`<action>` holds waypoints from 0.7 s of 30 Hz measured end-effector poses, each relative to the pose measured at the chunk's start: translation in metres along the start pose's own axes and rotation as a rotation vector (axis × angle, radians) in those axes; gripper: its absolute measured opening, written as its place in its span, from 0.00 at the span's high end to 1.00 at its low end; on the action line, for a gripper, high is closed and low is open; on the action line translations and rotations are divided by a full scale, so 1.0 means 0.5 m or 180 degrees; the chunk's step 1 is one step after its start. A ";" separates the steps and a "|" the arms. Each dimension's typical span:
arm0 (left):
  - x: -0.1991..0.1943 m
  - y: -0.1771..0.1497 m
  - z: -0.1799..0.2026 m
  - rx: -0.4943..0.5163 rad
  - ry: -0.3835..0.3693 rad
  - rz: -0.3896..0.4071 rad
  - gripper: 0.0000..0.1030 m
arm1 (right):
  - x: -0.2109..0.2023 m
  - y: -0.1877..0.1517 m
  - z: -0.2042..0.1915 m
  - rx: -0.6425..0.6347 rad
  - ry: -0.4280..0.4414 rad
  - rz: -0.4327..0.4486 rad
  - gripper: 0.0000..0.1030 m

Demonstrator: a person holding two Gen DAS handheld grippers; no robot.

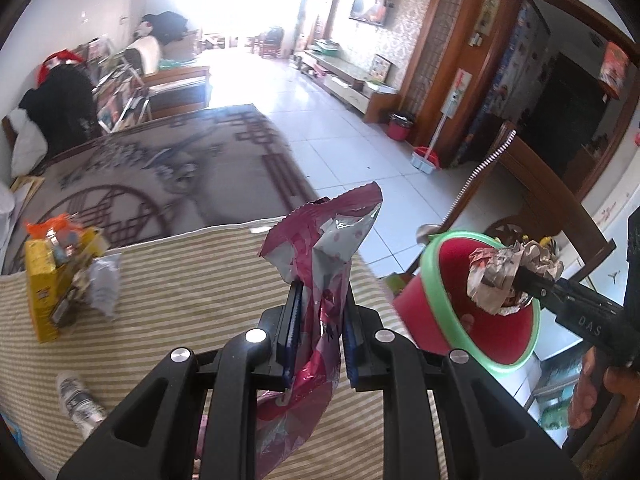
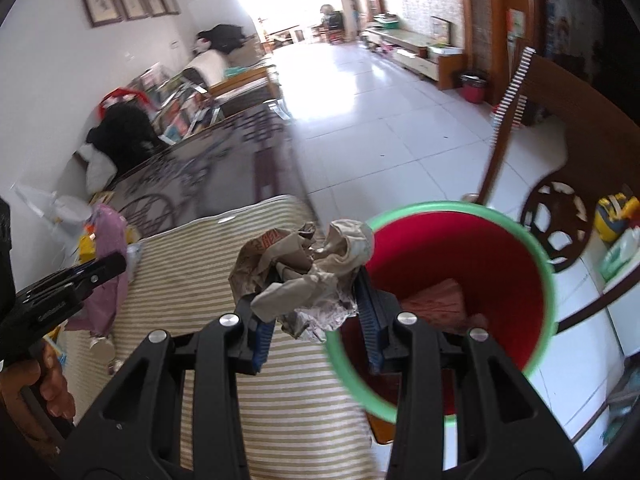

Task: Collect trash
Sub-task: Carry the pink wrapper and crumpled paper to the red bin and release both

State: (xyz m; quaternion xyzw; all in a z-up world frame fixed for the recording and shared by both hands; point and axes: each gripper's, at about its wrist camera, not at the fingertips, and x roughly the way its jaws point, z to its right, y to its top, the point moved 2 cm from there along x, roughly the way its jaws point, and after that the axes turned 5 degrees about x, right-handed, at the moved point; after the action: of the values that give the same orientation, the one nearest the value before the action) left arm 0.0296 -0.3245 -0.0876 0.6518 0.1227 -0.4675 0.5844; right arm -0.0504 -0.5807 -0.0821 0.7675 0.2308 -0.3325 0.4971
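Carrying step, trash in both grippers. Left wrist view: left gripper (image 1: pixel 320 300) clenched on a pink foil wrapper (image 1: pixel 320 248), held above the striped cloth (image 1: pixel 180 280); red bin (image 1: pixel 480 304) with green rim sits to its right, past the cloth's edge. A can (image 1: pixel 78 400) and a yellow box (image 1: pixel 44 280) remain on the cloth.

Right wrist view: right gripper (image 2: pixel 316 300) grasping a crumpled paper wad (image 2: pixel 304 272) at the bin's near rim (image 2: pixel 548 280), not fully over the opening. Judgement: next, centre each load over the bin mouth, then release; the light wrapper may catch on the rim.
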 end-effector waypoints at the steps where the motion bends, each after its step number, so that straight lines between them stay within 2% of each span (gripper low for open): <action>1: 0.006 0.004 0.013 0.0028 -0.0019 -0.0011 0.84 | 0.000 0.003 0.017 0.0044 -0.0043 0.0002 0.64; 6: 0.035 0.018 0.081 0.0185 -0.0136 -0.0054 0.84 | -0.001 0.012 0.106 0.0247 -0.0221 0.0008 0.62; 7: 0.040 0.022 0.096 0.0226 -0.0172 -0.0058 0.84 | 0.001 0.012 0.118 0.0267 -0.0260 0.0001 0.59; 8: 0.045 0.023 0.106 0.0257 -0.0197 -0.0061 0.84 | 0.004 0.011 0.130 0.0291 -0.0310 -0.0009 0.50; 10: 0.056 0.030 0.137 0.0363 -0.0279 -0.0074 0.84 | 0.001 0.008 0.161 0.0392 -0.0394 0.0017 0.39; 14: 0.080 0.043 0.202 0.0569 -0.0496 -0.0089 0.84 | -0.014 -0.001 0.197 0.0508 -0.0467 0.0069 0.35; 21: 0.123 0.058 0.329 0.0942 -0.0929 -0.0111 0.84 | -0.058 -0.009 0.279 0.0770 -0.0685 0.0183 0.35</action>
State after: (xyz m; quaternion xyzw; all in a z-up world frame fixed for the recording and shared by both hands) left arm 0.0062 -0.5010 -0.0953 0.6537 -0.0220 -0.5799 0.4856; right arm -0.1121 -0.7076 -0.1030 0.7880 0.1125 -0.4238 0.4323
